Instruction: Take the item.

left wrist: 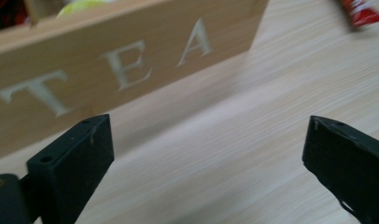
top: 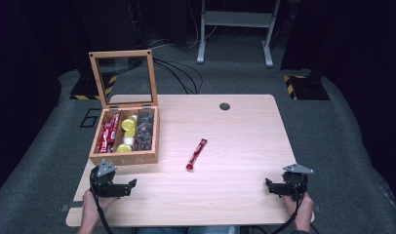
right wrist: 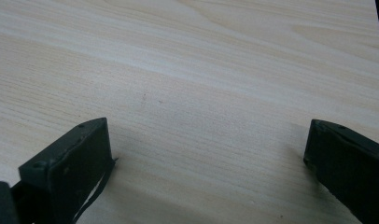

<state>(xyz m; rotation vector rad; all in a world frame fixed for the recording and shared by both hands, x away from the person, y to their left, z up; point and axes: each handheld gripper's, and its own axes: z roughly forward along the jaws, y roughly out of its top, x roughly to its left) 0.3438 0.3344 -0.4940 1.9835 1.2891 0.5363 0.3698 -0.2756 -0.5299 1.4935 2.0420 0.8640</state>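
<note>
A wooden tea box [top: 124, 158] stands open at the table's left, its glass lid [top: 122, 77] upright. Inside lie red sachets [top: 107, 134], yellow pods [top: 128, 127] and dark packets [top: 144, 129]. A single red sachet [top: 196, 153] lies on the bare wood right of the box. My left gripper [top: 132, 185] rests low near the front left edge, just in front of the box, open and empty. In the left gripper view the box's front wall [left wrist: 108, 70] reads TEA, and the red sachet [left wrist: 360, 11] shows at the top right. My right gripper [top: 268, 185] sits open and empty at the front right.
The light wooden table [top: 235, 131] has a round cable hole [top: 225, 106] near its far edge. Grey carpet surrounds it, with cables and a white metal stand [top: 235, 29] behind. Bare wood [right wrist: 201, 93] lies ahead of the right gripper.
</note>
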